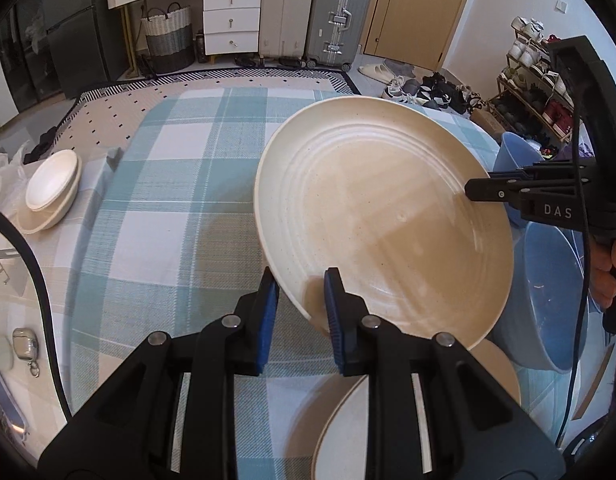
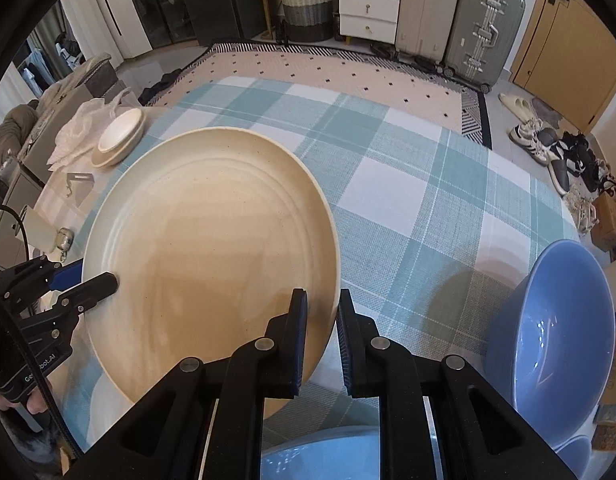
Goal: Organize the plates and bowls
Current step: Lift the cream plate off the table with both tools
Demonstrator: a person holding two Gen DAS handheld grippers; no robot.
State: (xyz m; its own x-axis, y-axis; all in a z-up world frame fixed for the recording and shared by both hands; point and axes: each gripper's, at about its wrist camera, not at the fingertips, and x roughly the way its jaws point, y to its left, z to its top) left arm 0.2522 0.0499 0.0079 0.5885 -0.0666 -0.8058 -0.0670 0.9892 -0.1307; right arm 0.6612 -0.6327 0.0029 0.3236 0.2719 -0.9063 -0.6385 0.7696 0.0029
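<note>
A large cream plate is held tilted above the checked tablecloth; it also shows in the right wrist view. My left gripper straddles its near rim, one finger on each side. My right gripper is shut on the plate's opposite rim and shows at the right of the left wrist view. A second cream plate lies on the table below. Blue bowls stand at the right. A stack of small cream bowls sits at the far left, also seen in the right wrist view.
A table with a blue-and-white checked cloth carries everything. Another blue bowl lies under my right gripper. A white plastic bag and an earbud case lie at the table's left edge. Suitcases, drawers and shoes stand on the floor beyond.
</note>
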